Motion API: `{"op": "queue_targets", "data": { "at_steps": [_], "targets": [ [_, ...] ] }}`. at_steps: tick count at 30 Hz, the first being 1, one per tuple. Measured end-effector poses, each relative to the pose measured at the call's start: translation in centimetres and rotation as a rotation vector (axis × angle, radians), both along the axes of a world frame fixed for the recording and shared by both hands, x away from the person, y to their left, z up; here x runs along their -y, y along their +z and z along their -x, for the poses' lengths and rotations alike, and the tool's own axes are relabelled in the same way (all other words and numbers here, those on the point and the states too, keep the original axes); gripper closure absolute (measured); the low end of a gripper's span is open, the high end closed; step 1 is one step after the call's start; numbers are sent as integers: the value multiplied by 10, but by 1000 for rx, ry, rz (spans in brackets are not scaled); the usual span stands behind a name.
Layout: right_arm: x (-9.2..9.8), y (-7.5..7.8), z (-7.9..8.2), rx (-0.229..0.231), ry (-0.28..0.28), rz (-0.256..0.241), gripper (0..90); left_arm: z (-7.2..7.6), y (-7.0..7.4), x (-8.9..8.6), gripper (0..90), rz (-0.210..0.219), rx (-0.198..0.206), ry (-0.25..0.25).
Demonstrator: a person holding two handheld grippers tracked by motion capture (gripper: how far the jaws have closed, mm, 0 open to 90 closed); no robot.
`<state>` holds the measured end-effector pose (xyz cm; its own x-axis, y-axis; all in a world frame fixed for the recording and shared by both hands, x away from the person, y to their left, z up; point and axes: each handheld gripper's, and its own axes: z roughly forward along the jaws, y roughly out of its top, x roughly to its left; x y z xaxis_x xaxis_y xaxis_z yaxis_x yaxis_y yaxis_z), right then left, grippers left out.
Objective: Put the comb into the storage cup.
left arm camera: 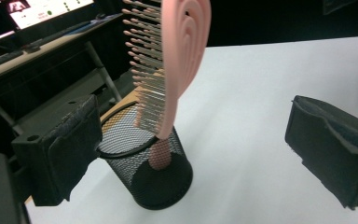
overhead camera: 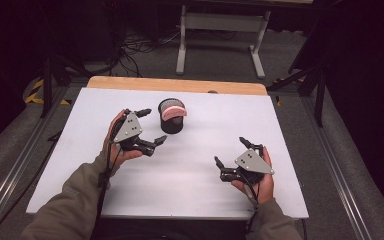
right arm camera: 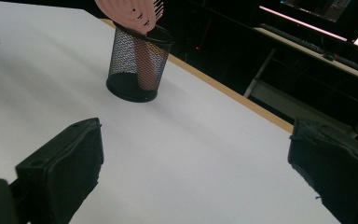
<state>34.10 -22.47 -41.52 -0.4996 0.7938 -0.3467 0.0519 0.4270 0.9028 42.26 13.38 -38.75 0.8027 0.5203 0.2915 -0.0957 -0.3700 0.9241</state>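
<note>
A black mesh cup (overhead camera: 172, 123) stands upright near the back middle of the white table top (overhead camera: 190, 165). A pink hairbrush (overhead camera: 173, 112) stands in it, handle down, bristle head sticking out above the rim. In the left gripper view the cup (left arm camera: 156, 172) and the brush (left arm camera: 177, 60) are close ahead, between the spread jaws. My left gripper (overhead camera: 150, 127) is open just left of the cup, holding nothing. My right gripper (overhead camera: 232, 151) is open near the front right, well away from the cup (right arm camera: 137, 65), with the brush head (right arm camera: 129, 11) showing at the top.
A wooden table edge (overhead camera: 177, 85) runs behind the white top. Beyond it stand a white desk frame (overhead camera: 220, 35) and floor cables (overhead camera: 135, 50). Metal rails (overhead camera: 330, 160) run along both sides of the table. A lit monitor (left arm camera: 46, 9) sits on a bench behind.
</note>
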Motion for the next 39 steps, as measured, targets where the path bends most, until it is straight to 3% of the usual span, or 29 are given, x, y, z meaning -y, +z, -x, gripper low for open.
{"op": "queue_targets", "data": {
  "at_steps": [9,16,25,30,35,39],
  "targets": [
    [0,0,1,4,3,-15,41,14,3,-1,59,-3,15,-17],
    [0,0,2,17,-2,-14,43,22,2,-6,58,-9,5,-22],
    [-2,-1,3,16,6,0,43,30,0,-15,58,-49,14,-15],
    [-3,-2,4,17,11,7,43,35,0,-20,57,-50,20,-18],
    [-3,-2,4,17,15,2,43,41,-2,-24,57,-92,33,-18],
    [-4,-2,5,19,16,6,43,46,-3,-27,57,-90,40,-18]
  ]
}}
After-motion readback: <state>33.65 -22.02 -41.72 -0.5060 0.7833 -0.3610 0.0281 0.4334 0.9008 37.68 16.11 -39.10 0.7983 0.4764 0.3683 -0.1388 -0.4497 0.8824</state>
